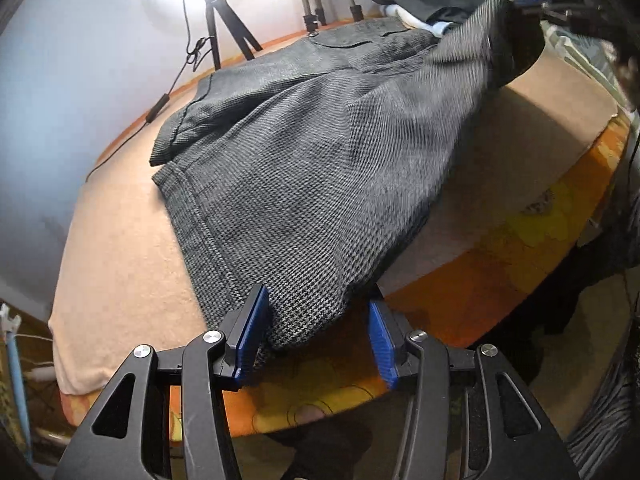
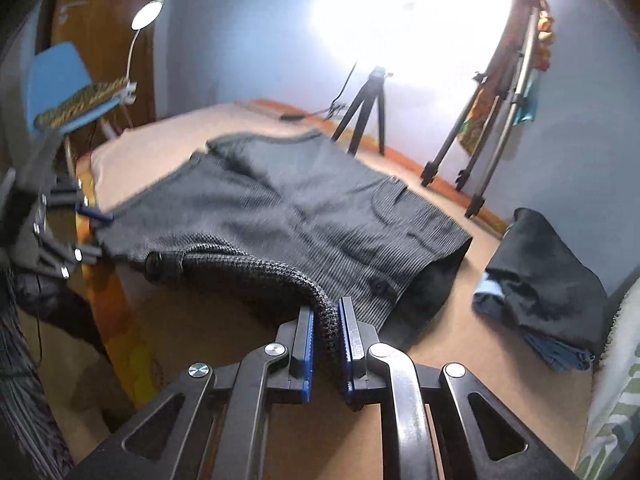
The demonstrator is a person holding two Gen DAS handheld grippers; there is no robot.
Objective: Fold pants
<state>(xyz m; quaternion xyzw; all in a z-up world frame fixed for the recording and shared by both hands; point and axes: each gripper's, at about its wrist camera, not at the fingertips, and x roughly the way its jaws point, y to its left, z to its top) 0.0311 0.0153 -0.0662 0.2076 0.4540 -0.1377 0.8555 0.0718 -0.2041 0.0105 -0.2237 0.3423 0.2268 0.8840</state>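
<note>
- The pants (image 1: 304, 168), grey and checked, lie spread on the bed (image 1: 120, 248), which wears a peach blanket over an orange flowered sheet.
- In the left wrist view, the left gripper (image 1: 318, 320) sits at 6 o'clock with its blue pads set wide apart; a corner of the pants drapes between them, touching the left pad only, so nothing is pinched.
- The right gripper (image 2: 325, 334), at 6 o'clock in its own view, has its jaws closed to a narrow gap on a thick fold of the pants' waistband, and the cloth fills that gap.
- From the left wrist view that same gripper shows at 1 o'clock, holding the waist edge lifted off the bed; the cloth there is blurred.
- From the right wrist view the left gripper appears at 9 o'clock by the far hem.
- A pile of dark and blue clothes (image 2: 544, 280) lies on the bed at 3 o'clock in the right view, apart from the pants.
- A small black tripod (image 2: 366, 108) stands at 12 o'clock beyond the pants, and a taller silver tripod (image 2: 492, 120) at 2 o'clock.
- A blue chair (image 2: 64, 84) with a clip lamp (image 2: 140, 32) stands at 10 o'clock.
</note>
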